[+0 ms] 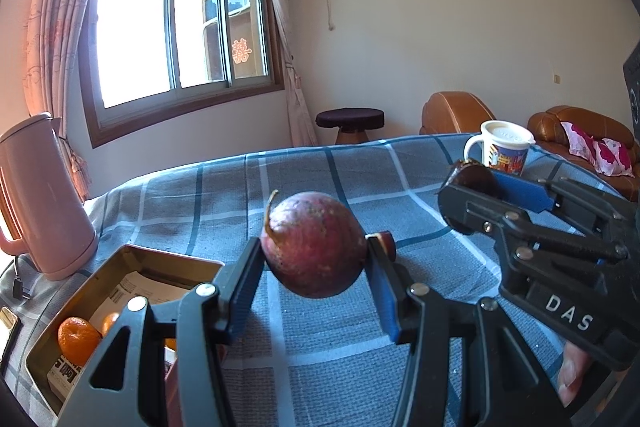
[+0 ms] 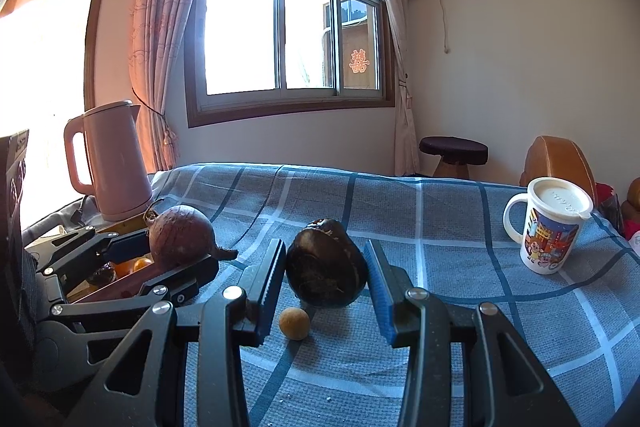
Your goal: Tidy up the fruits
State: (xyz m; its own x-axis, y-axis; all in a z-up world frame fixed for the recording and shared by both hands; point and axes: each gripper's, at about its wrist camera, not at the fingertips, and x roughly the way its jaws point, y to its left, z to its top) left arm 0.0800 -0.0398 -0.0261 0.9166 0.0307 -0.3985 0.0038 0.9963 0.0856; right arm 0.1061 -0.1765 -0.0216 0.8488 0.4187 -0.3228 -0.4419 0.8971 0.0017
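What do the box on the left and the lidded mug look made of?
The box looks like thin metal: gold-toned walls with a sheen and sharp folded rim. The mug looks glazed ceramic or glossy plastic, hard to tell; its lid appears matte plastic.

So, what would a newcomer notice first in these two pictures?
Probably the reddish-purple round fruit clamped in the left gripper, lifted above the blue checked tablecloth. Next, the dark fruit between the right gripper's fingers, a small tan fruit lying below it. The pink kettle stands by the bright window.
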